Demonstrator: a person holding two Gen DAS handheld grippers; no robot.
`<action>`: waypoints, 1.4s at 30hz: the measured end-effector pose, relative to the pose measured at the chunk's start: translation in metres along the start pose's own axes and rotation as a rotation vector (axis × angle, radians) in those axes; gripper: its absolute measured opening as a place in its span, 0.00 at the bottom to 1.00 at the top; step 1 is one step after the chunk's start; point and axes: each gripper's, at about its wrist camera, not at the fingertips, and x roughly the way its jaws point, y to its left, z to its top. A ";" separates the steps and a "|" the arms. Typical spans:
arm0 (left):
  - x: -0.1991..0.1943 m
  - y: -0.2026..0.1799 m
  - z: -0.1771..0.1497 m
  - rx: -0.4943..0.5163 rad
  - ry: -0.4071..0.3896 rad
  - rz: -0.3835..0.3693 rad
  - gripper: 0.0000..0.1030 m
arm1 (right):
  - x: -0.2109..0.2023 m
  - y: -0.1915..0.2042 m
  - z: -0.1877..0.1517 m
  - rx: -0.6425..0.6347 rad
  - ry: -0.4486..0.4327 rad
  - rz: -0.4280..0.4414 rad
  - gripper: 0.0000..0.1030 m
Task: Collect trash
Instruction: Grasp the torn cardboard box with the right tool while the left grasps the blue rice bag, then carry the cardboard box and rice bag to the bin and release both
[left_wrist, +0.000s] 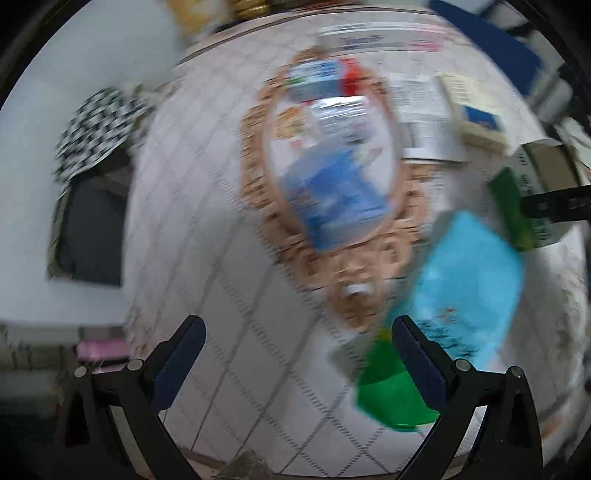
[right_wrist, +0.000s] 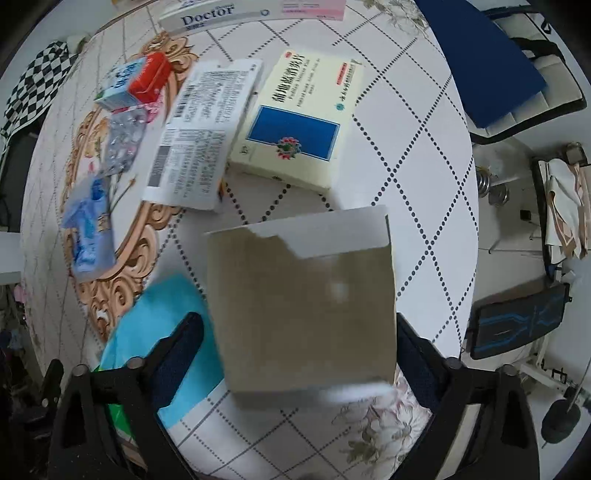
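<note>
Between my right tool's (right_wrist: 299, 350) half-closed jaws sits the torn cardboard box (right_wrist: 303, 302) (contact unclear); I should centre it, squeeze gently. Left tool (left_wrist: 297, 354) gapes empty.

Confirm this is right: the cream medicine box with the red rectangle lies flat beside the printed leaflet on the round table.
Not quite. The rectangle on the cream medicine box is blue, not red, as the right wrist view shows. The box does lie flat beside the printed leaflet on the round table.
</note>
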 end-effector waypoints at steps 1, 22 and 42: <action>-0.003 -0.007 0.002 0.035 0.000 -0.036 1.00 | 0.000 -0.006 -0.004 0.014 -0.002 -0.001 0.76; 0.049 -0.089 0.004 0.077 0.231 -0.204 0.82 | 0.004 -0.093 -0.109 0.199 0.044 0.058 0.76; 0.048 -0.066 -0.035 -0.175 0.203 -0.174 0.82 | 0.020 -0.060 -0.091 0.168 0.091 0.033 0.78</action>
